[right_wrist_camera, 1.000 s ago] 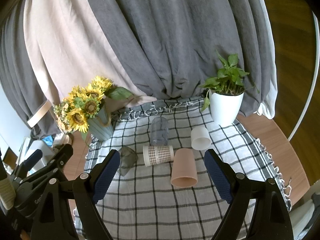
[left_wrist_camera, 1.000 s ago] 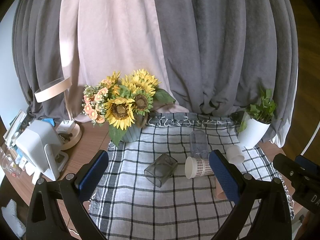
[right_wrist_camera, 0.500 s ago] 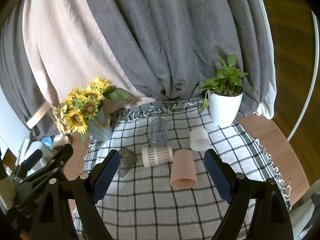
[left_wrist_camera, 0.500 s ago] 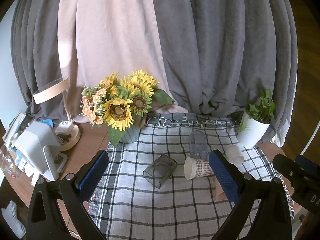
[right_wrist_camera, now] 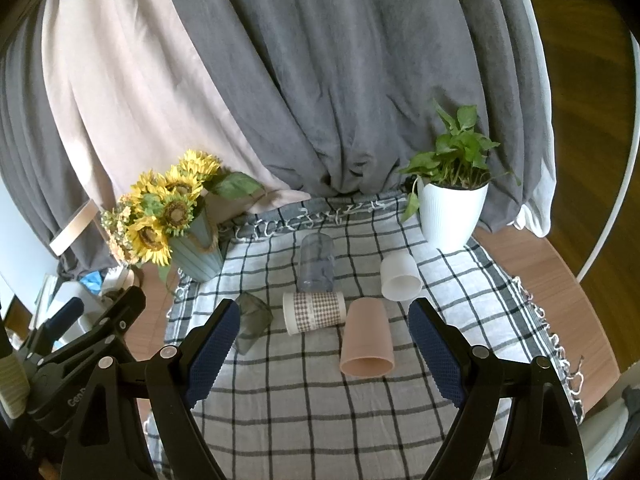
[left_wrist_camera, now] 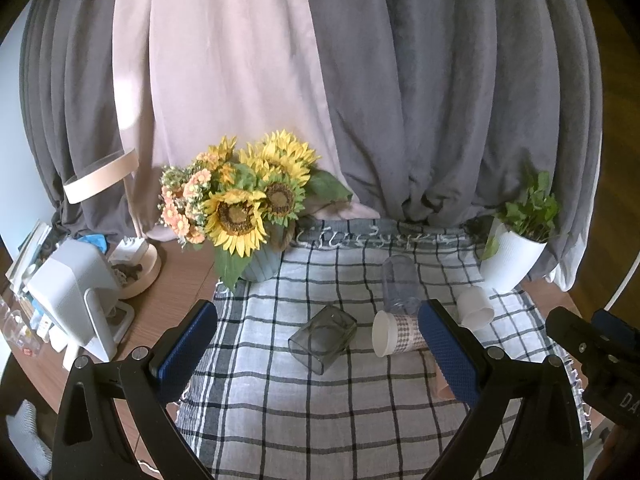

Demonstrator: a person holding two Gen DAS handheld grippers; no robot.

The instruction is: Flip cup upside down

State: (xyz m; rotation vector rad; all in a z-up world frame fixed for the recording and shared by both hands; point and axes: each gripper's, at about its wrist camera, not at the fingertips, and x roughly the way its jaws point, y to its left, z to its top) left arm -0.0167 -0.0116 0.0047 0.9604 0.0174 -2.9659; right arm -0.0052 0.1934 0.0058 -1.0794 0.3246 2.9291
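Observation:
Several cups lie on their sides on the checked cloth [right_wrist_camera: 304, 400]: a dark glass tumbler [left_wrist_camera: 323, 338] [right_wrist_camera: 252, 322], a paper cup with a checked sleeve [left_wrist_camera: 396, 338] [right_wrist_camera: 314, 312], a clear tumbler [left_wrist_camera: 398, 284] [right_wrist_camera: 317, 262], a white cup [left_wrist_camera: 475, 306] [right_wrist_camera: 400, 276] and a pink cup [right_wrist_camera: 367, 338]. My left gripper [left_wrist_camera: 320, 346] is open and empty, held above the cloth in front of the dark tumbler. My right gripper [right_wrist_camera: 322, 342] is open and empty, in front of the pink cup and paper cup.
A vase of sunflowers [left_wrist_camera: 248, 216] [right_wrist_camera: 168, 216] stands at the cloth's back left. A white potted plant [left_wrist_camera: 516, 240] [right_wrist_camera: 452, 208] stands at the back right. Grey and pink curtains hang behind. A white device [left_wrist_camera: 76, 292] and clutter sit on the wooden table at left.
Both views have shifted only slightly; the cups lie where they were and both grippers stay open.

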